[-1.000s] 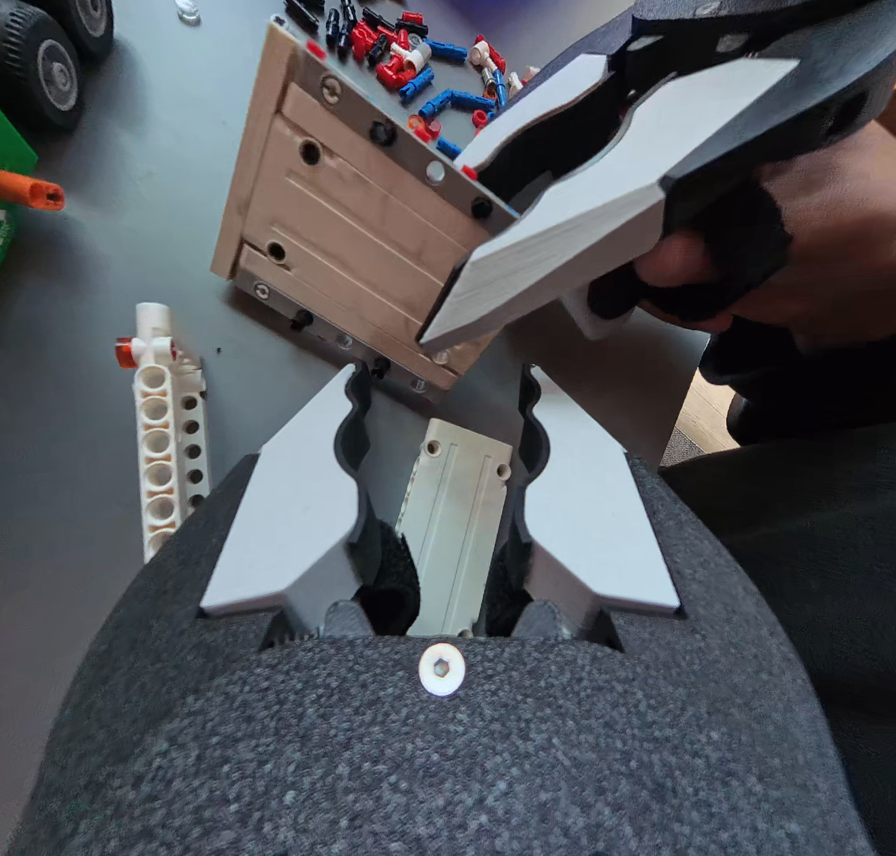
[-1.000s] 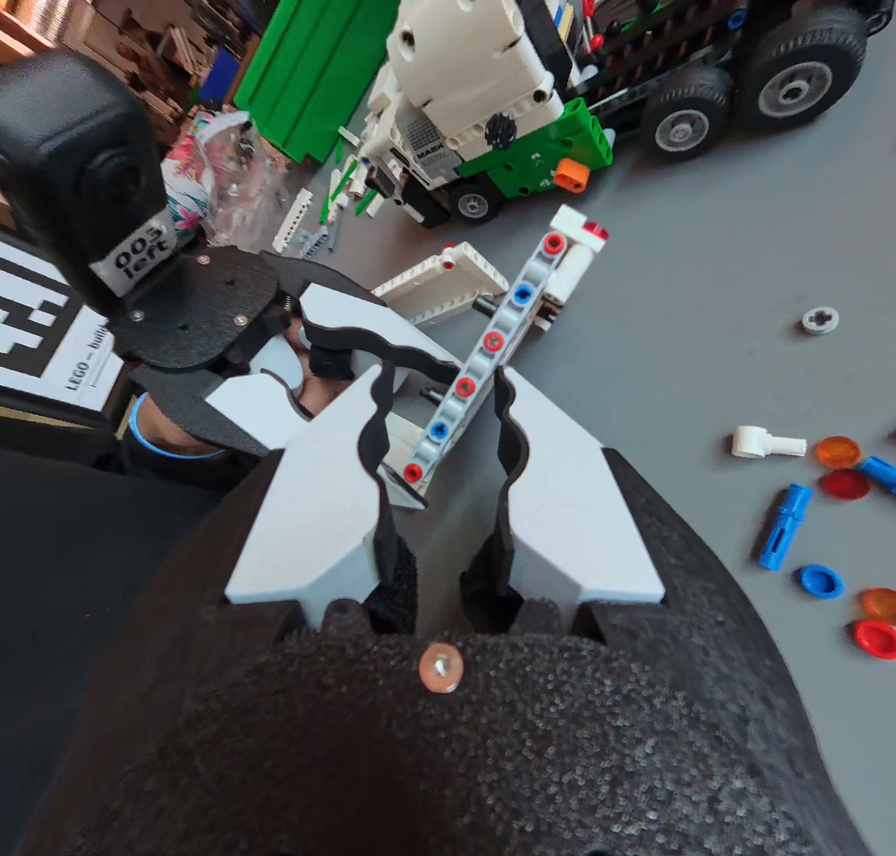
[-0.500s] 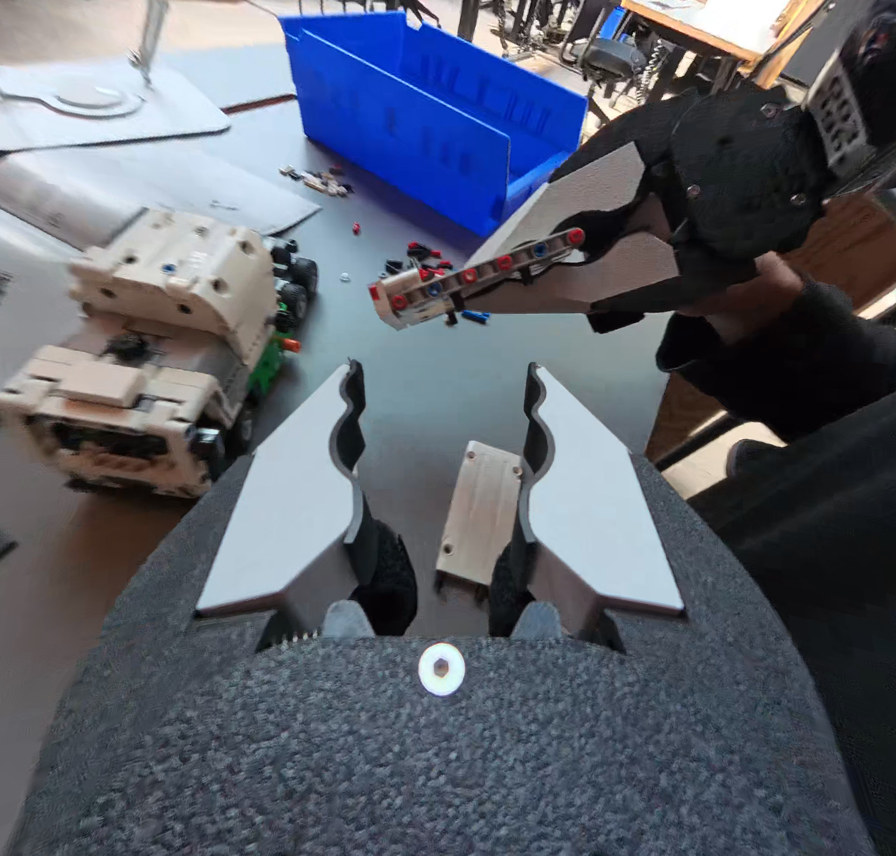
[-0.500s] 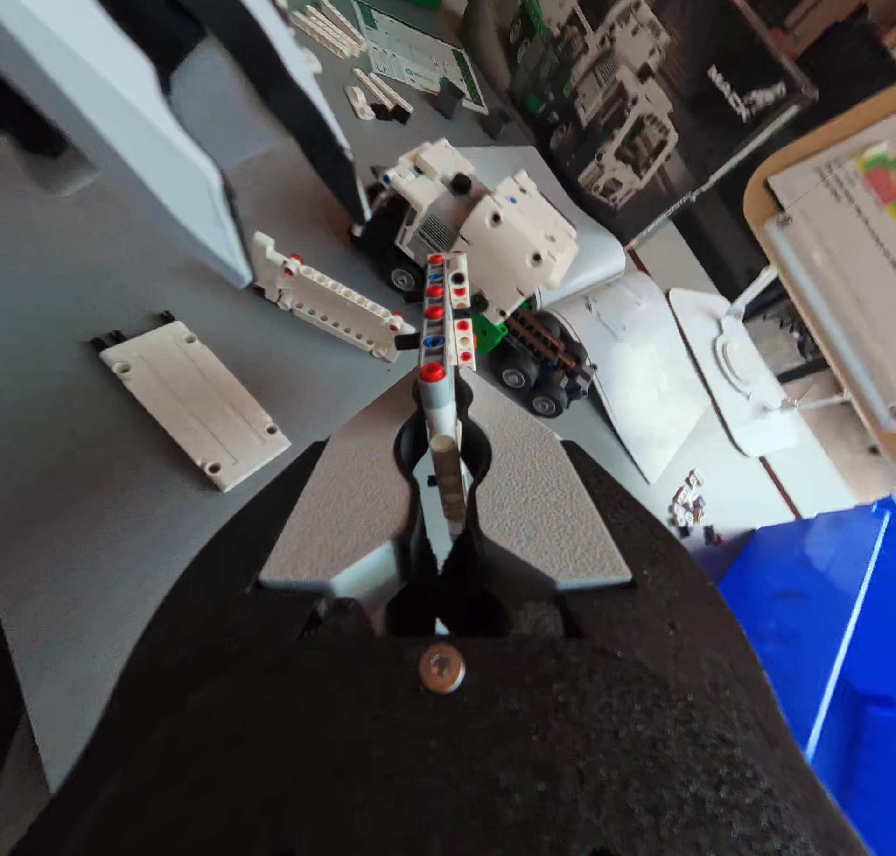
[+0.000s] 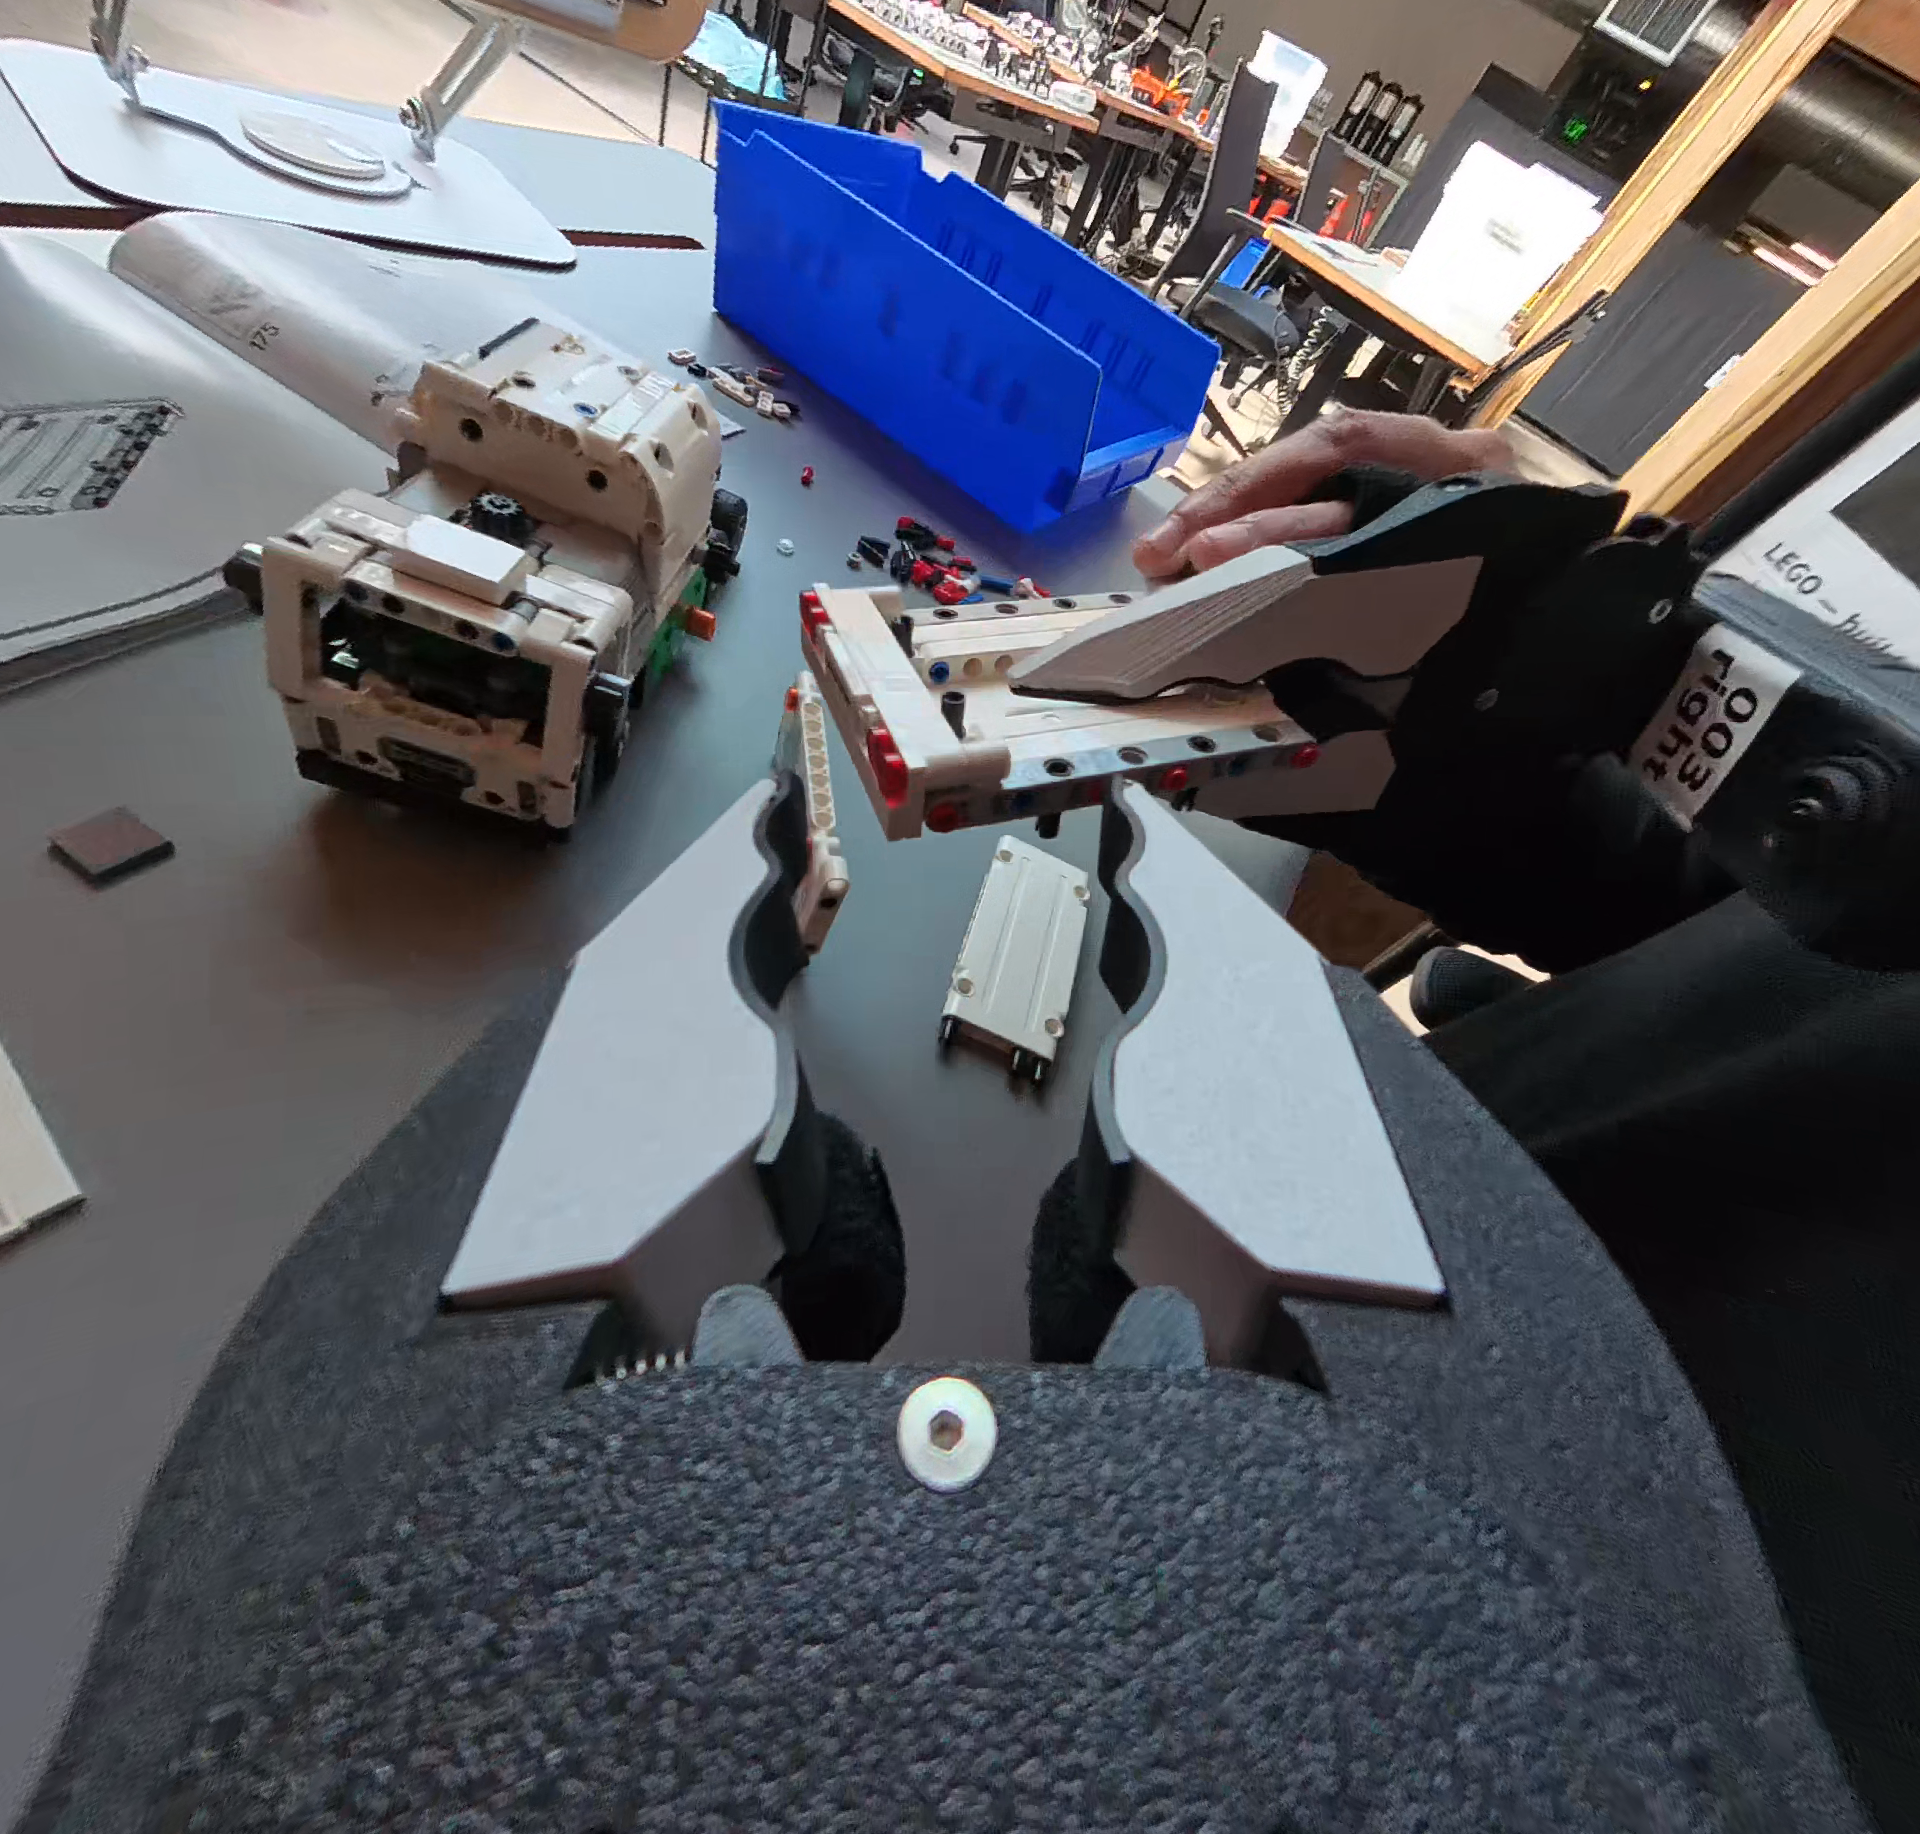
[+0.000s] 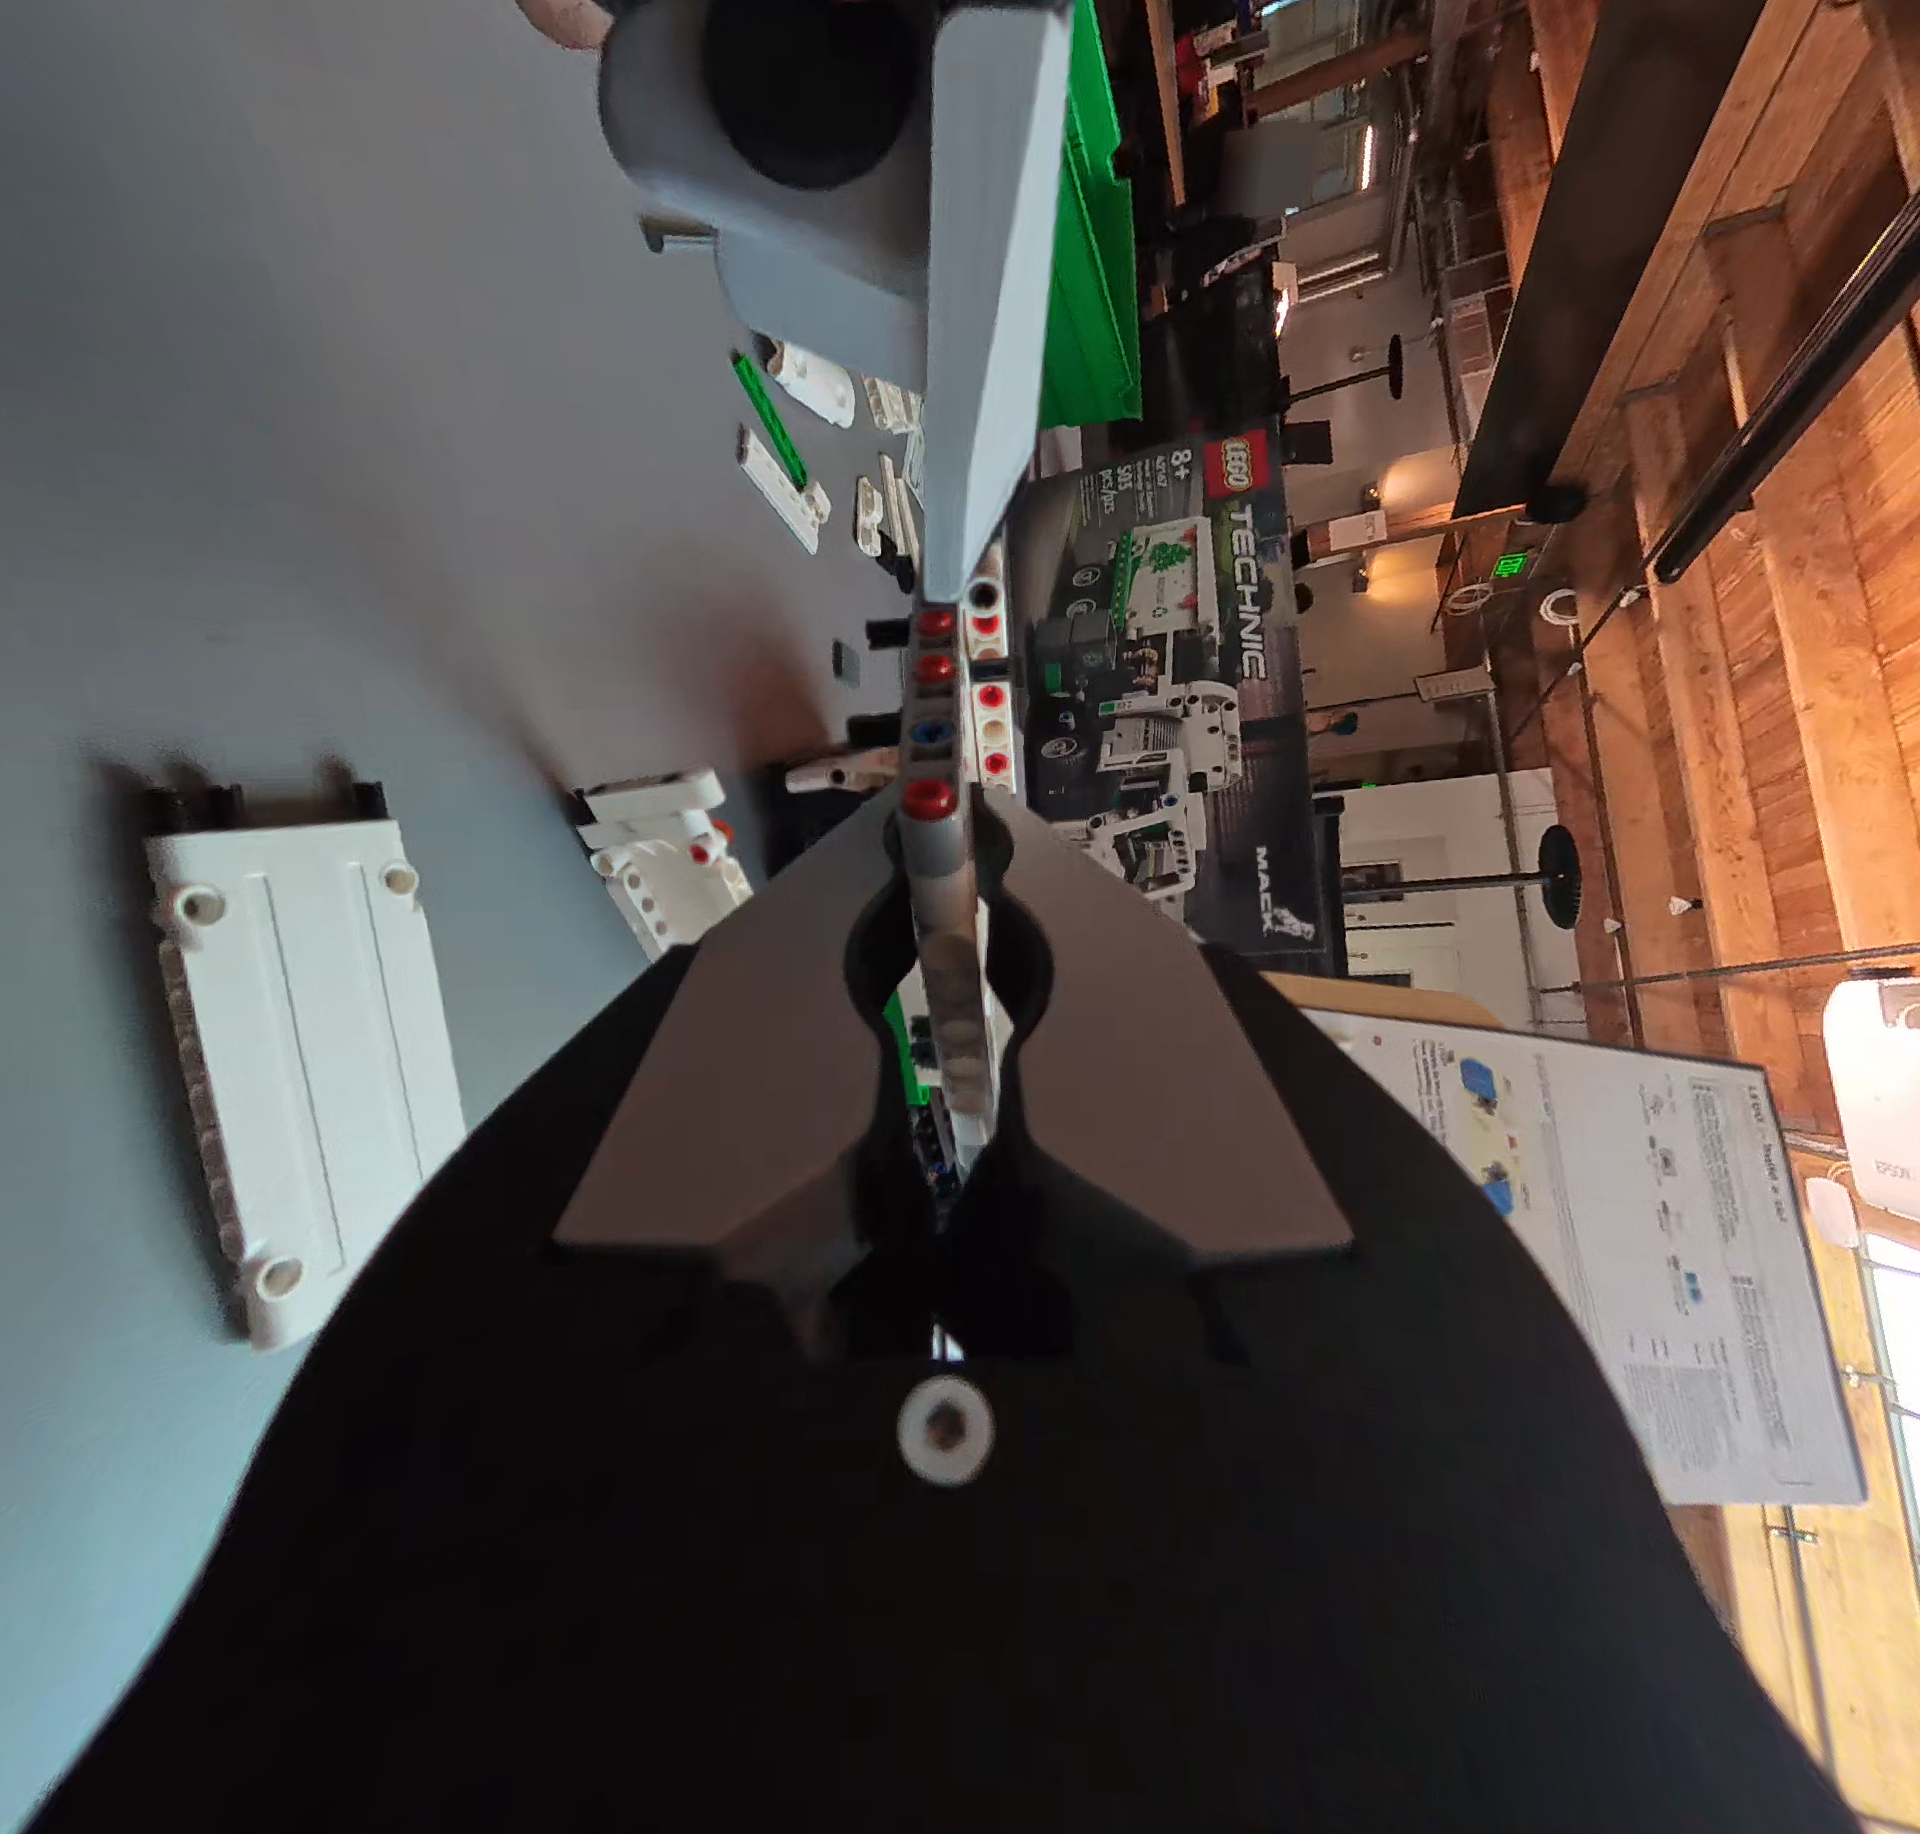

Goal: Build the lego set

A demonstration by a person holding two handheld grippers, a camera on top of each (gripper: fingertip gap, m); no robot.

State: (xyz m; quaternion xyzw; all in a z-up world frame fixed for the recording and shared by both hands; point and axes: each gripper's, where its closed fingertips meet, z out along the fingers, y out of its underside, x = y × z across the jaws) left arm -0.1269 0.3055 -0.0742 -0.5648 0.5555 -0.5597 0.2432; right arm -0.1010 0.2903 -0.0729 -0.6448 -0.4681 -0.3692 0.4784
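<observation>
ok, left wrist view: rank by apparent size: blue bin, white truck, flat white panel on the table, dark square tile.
1. blue bin and white truck: look alike in extent; the bin lies farther off, so unranked.
2. flat white panel
3. dark square tile

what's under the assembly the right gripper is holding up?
Below the held assembly: dark table, with a white holed beam and a white flat panel lying apart nearer the open left gripper. Table directly beneath the frame is hidden.
</observation>
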